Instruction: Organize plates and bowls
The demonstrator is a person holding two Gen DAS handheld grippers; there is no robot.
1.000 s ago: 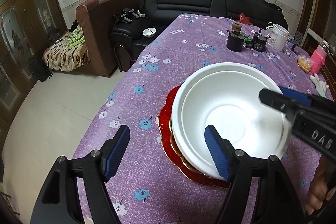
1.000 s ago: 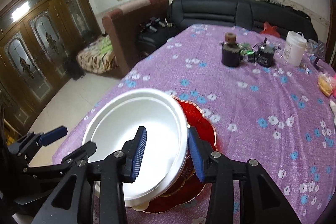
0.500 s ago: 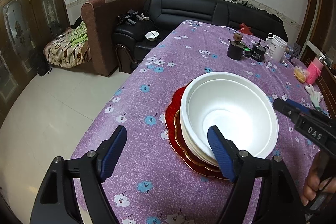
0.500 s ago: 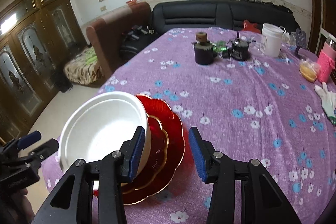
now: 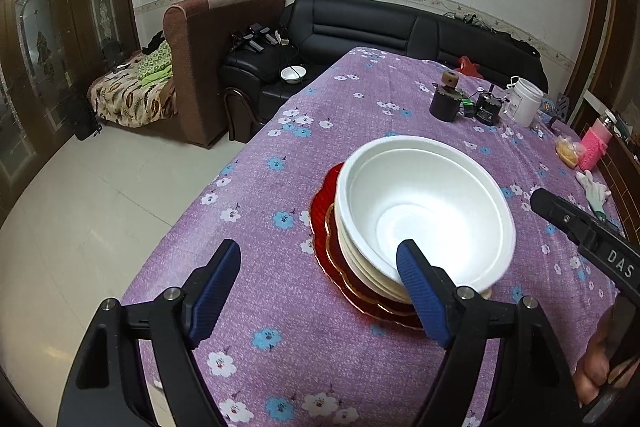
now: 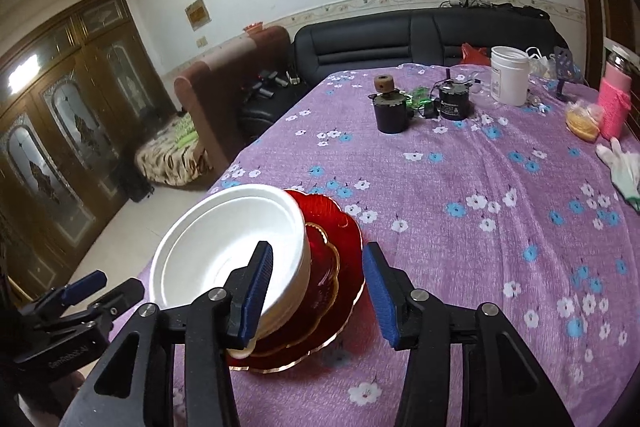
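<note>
A stack of white foam bowls [image 5: 424,211] sits nested on red gold-rimmed plates [image 5: 322,239] near the left edge of the purple flowered tablecloth [image 5: 360,99]. My left gripper [image 5: 318,291] hangs open in front of the stack; its right finger overlaps the bowls' near rim in the picture and nothing is between the pads. In the right wrist view the bowls [image 6: 228,243] and plates [image 6: 340,267] lie at lower left. My right gripper [image 6: 318,291] is open and its jaws are opening; the pads press on nothing, and the plates' rim shows behind the gap.
Far across the table stand a dark jar [image 6: 390,115], a black motor [image 6: 454,103], a white tub [image 6: 510,75] and a pink bottle [image 6: 616,103]. A white glove [image 6: 624,167] lies at the right edge. The table's left edge drops to a tiled floor [image 5: 80,207].
Both grippers have drawn back from the bowl stack. The right gripper, whose jaws straddled the bowl's rim, has come off it and swung right while widening. The left jaws widened slightly.
</note>
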